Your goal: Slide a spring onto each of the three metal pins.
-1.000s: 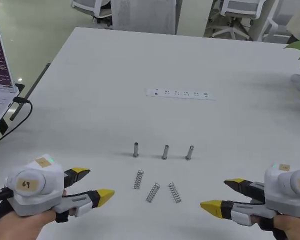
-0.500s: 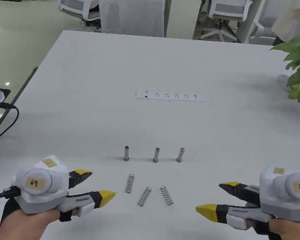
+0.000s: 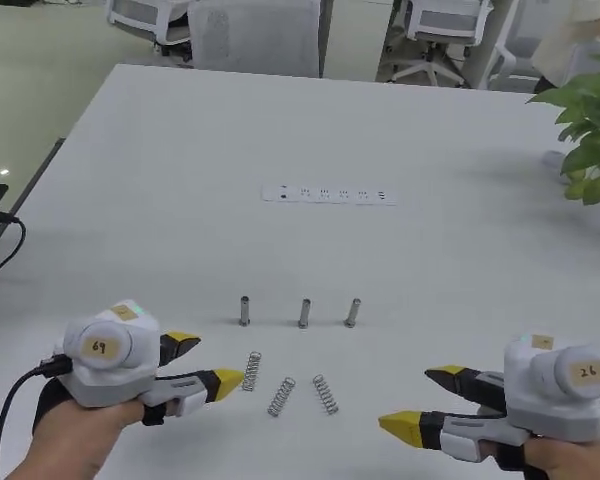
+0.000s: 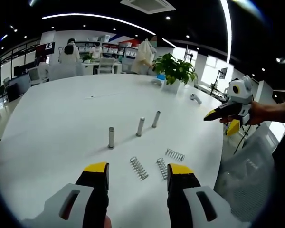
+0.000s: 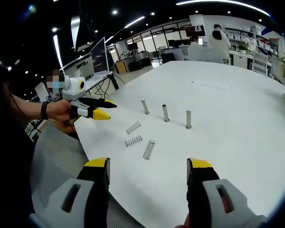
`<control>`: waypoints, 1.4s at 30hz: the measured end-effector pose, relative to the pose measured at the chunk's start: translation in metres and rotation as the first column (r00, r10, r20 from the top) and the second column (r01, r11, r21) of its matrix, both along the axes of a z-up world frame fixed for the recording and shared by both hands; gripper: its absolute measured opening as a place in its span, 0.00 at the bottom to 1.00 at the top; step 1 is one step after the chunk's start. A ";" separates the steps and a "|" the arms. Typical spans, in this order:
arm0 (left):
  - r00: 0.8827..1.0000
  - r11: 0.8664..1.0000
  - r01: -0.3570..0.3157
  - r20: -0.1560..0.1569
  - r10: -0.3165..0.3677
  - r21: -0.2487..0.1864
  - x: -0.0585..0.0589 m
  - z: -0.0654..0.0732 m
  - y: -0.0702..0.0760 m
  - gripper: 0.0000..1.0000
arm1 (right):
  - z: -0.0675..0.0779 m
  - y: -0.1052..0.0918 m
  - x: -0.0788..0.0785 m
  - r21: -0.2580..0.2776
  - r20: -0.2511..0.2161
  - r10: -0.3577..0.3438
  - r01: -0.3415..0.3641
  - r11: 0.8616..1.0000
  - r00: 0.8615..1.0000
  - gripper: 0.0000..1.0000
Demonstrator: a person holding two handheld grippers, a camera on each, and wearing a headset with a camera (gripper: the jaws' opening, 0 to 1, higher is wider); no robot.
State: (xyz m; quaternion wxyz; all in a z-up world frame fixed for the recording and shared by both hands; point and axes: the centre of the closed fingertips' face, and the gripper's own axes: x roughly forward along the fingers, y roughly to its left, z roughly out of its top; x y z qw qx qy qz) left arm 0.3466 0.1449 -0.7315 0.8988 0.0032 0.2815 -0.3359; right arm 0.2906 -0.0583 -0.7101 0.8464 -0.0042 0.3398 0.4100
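As the head view looks forward and down, a wide white table (image 3: 180,180) with a smooth matte top is seen stretching away. A leafy green potted plant (image 3: 588,140) is set at the far right edge, and grey mesh-backed office chairs (image 3: 250,35) are drawn up along the far side.

The left gripper (image 3: 208,361), a white plastic body with black jaws capped in yellow, is held low at the lower left. A tan sticker (image 3: 99,347) on its rounded end is marked "69" by hand. Its jaws are spread apart with nothing between them, and the nearer yellow tip is brought close to the leftmost spring without touching it.

The right gripper (image 3: 412,398), of the same build, is held at the lower right, well apart from the parts. Its own tan label (image 3: 587,372) is marked "26". Its jaws are likewise parted and empty.

A long flat white power strip (image 3: 328,195) with a row of sockets is laid across the middle of the table. Its printing is too small to be read.

Three short cylindrical pins of shiny grey metal (image 3: 245,310) (image 3: 304,312) (image 3: 353,312) are stood upright in a row nearer than the strip, with nothing on them. Three small silver wire coil springs (image 3: 252,370) (image 3: 281,396) (image 3: 324,393) are laid flat on the table just in front of the pins, between the two grippers, each slanted a little differently.
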 end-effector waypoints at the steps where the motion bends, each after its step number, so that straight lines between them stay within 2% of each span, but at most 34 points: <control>1: 1.000 1.000 0.000 -0.001 0.000 -0.001 0.001 -0.001 -0.002 0.43 | 0.000 0.000 0.000 0.000 0.001 0.001 -0.001 1.000 1.000 0.64; 9: 1.000 1.000 -0.007 -0.030 0.008 0.007 0.012 -0.014 -0.013 0.43 | 0.001 0.000 -0.001 0.005 0.000 -0.001 0.001 1.000 1.000 0.64; 13: 0.999 1.000 0.004 -0.042 -0.003 0.026 0.016 -0.022 -0.019 0.41 | 0.001 0.000 -0.002 0.004 -0.002 -0.001 0.001 1.000 1.000 0.64; 21: 0.997 0.999 -0.015 -0.079 0.018 0.045 0.024 -0.035 -0.023 0.36 | 0.000 -0.004 -0.003 0.004 -0.010 -0.010 0.010 1.000 1.000 0.64; 35: 0.994 0.996 0.008 -0.113 0.002 0.087 0.022 -0.055 -0.037 0.27 | -0.002 -0.004 -0.005 0.011 -0.019 -0.015 0.015 1.000 1.000 0.63; 42: 0.991 0.992 0.028 -0.130 -0.012 0.125 0.018 -0.066 -0.039 0.23 | -0.002 -0.007 -0.006 0.010 -0.020 -0.020 0.020 1.000 1.000 0.63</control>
